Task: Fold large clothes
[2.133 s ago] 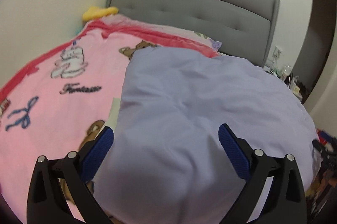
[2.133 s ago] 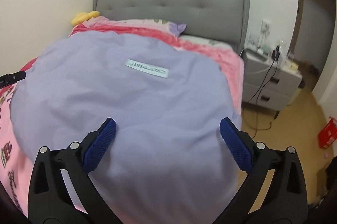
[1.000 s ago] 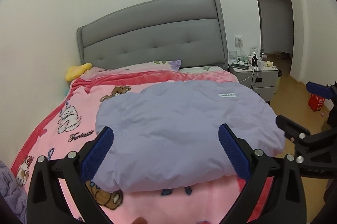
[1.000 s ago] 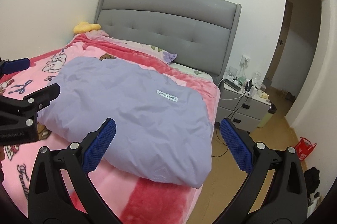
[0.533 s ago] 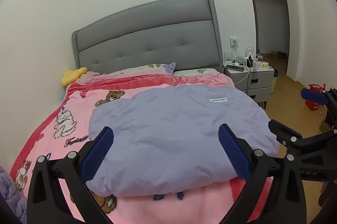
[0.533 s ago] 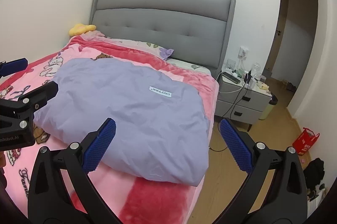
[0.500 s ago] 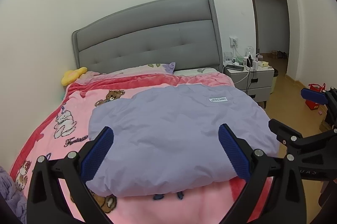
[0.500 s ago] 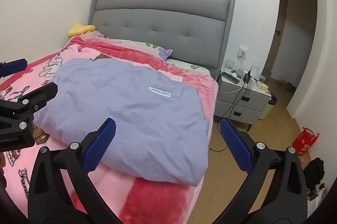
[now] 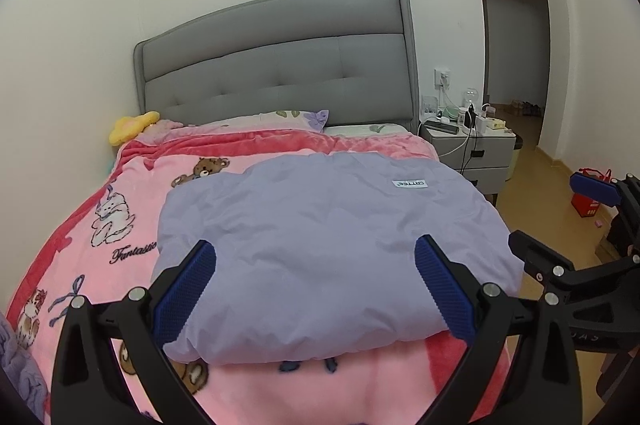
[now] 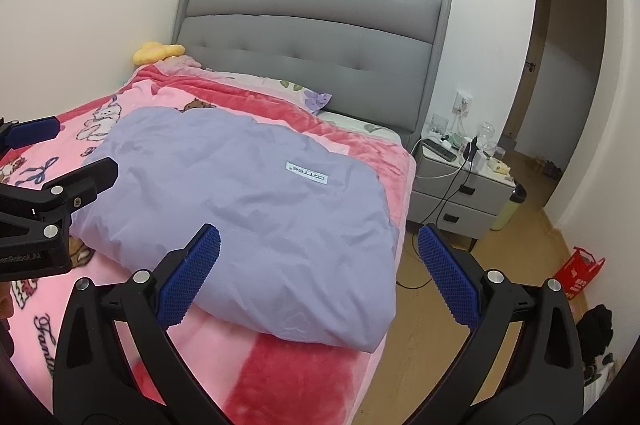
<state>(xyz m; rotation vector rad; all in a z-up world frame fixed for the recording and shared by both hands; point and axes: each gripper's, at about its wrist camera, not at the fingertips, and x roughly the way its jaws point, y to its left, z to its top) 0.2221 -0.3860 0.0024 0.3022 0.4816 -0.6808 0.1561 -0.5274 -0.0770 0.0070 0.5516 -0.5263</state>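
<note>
Looks close to done — lilac garment (image 9: 320, 249) folded into a plump rectangle on the pink blanket (image 9: 120, 225) of the bed (image 9: 276, 73), perhaps one more fold left. Nightstand (image 9: 472, 153) beside. Left tongs (image 9: 316, 289) and right tongs (image 10: 318, 273) wide apart, empty — hovering clear.

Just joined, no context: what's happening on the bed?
A person holds two tongs over a bed. The lavender garment lies folded into a puffy rectangle on the pink blanket, label up. Left tongs and right tongs are both open, off the fabric, holding nothing.
</note>
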